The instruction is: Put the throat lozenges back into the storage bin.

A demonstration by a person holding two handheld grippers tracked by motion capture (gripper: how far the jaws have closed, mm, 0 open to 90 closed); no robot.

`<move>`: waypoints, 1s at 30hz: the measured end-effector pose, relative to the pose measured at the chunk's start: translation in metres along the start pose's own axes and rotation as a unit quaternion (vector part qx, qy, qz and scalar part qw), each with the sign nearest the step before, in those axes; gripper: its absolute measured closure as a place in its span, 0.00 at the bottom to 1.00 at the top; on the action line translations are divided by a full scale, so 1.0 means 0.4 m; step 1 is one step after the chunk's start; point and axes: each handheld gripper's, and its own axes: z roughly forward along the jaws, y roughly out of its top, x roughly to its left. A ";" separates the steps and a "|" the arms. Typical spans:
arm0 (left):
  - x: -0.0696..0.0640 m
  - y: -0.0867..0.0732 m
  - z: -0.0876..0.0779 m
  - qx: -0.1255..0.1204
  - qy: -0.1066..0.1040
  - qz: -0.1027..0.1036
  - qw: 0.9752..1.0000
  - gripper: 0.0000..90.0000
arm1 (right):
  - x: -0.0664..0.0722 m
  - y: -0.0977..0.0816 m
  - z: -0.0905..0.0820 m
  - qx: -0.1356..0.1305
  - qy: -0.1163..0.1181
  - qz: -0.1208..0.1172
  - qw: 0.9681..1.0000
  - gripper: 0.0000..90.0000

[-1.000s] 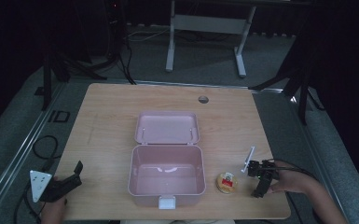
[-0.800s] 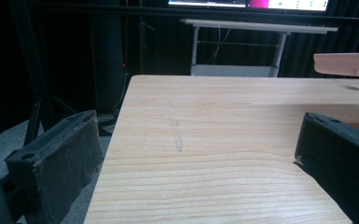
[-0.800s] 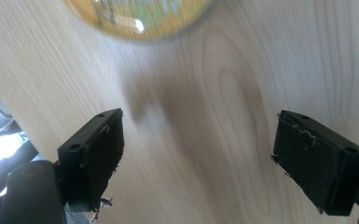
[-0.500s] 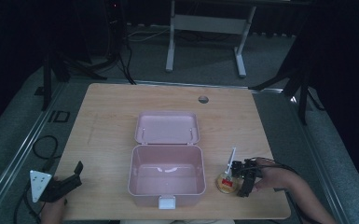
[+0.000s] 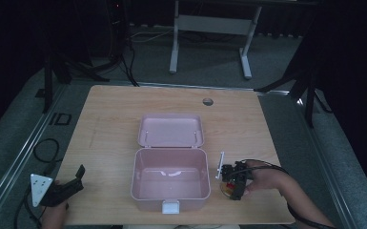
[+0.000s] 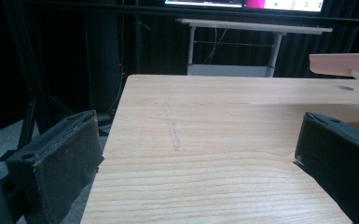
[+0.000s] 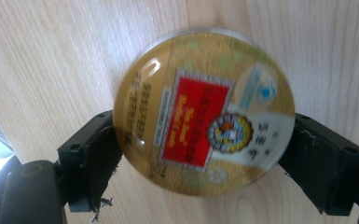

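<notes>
right gripper [image 5: 232, 183]: sitting at the near right of the table [image 5: 105, 124], pointing down; jaws standing 1 on each side of the round tin [image 7: 204, 112], pads meeting its rim, so pinching the tin across its width.
round tin: lying flat on the wood, domed lid up, red label and gold print facing the right gripper view; peeking out as a red-and-gold edge under the jaws in the high view [image 5: 226, 187].
long axis: none to speak of, tin being circular; grip line running straight across its widest part.
bearing to the pink box [image 5: 169, 178]: lying to the left of the tin, just beside it, lid [image 5: 171, 130] thrown back flat toward the far side, inside looking bare.
judgement, next move: probably lifting the tin and carrying it left over the box's right wall; clearing that wall being the 1 relation that matters.
nearer hand: right hand [image 5: 262, 177] already on the job; left well apart.
obstacle: thin white stick-like part [image 5: 219, 165] standing between tin and box wall; too small to identify, possibly part of the gripper.
left gripper [image 5: 59, 191]: resting at the near left corner, jaws spread wide over bare wood, holding nothing; box edge showing at far right of its view [image 6: 342, 63].
risk, judged: domed lid slipping if the pinch is riding high on the rim.
</notes>
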 end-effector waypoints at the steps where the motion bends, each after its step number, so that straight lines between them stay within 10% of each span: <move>1: 0.000 0.000 0.000 0.000 -0.001 0.000 1.000 0.01 | 0.001 0.012 -0.004 -0.001 0.000 -0.008 1.000 0.18; 11: 0.000 0.000 0.001 0.001 -0.001 0.000 1.000 0.01 | 0.009 0.031 -0.018 0.025 -0.001 -0.036 0.999 0.22; 30: 0.000 0.000 0.001 0.002 -0.001 0.001 1.000 0.01 | 0.024 -0.005 -0.124 0.016 0.023 -0.018 0.999 0.22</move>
